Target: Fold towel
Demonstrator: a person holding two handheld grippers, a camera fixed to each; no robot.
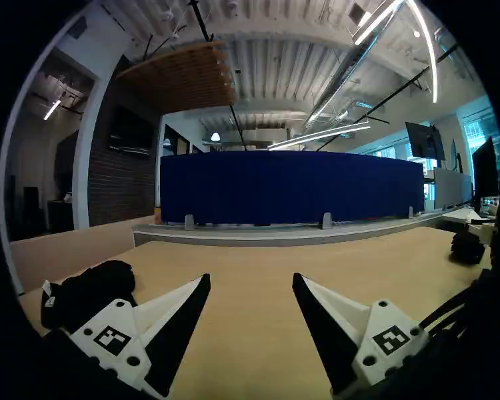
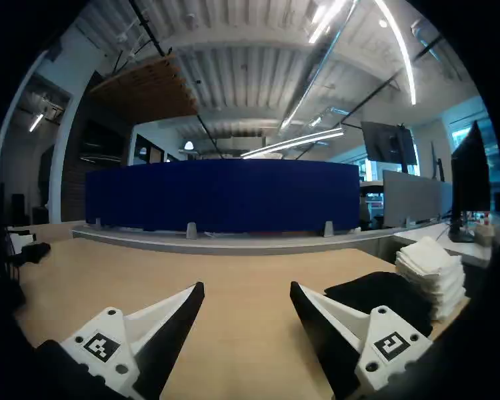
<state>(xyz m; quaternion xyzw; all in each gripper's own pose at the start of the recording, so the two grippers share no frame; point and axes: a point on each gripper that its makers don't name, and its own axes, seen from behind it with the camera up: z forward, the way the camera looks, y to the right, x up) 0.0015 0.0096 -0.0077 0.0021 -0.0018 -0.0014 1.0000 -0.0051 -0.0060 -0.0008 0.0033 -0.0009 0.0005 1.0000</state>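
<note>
Left gripper (image 1: 251, 277) wide, empty, over tabletop (image 1: 263, 257). Right gripper (image 2: 247, 287) wide too. Black towel (image 2: 383, 292) just beside white stack (image 2: 433, 267).

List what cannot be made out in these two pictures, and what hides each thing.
1. Left gripper view: black cloth, lower part hidden behind the left gripper; folded or bunched, cannot tell.
2. Left gripper view: dark lump at the right edge, too dark and small to identify.
3. Right gripper view: black fabric, near part hidden behind the right gripper.
4. Right gripper view: stack of white towels, too small to count.
</note>
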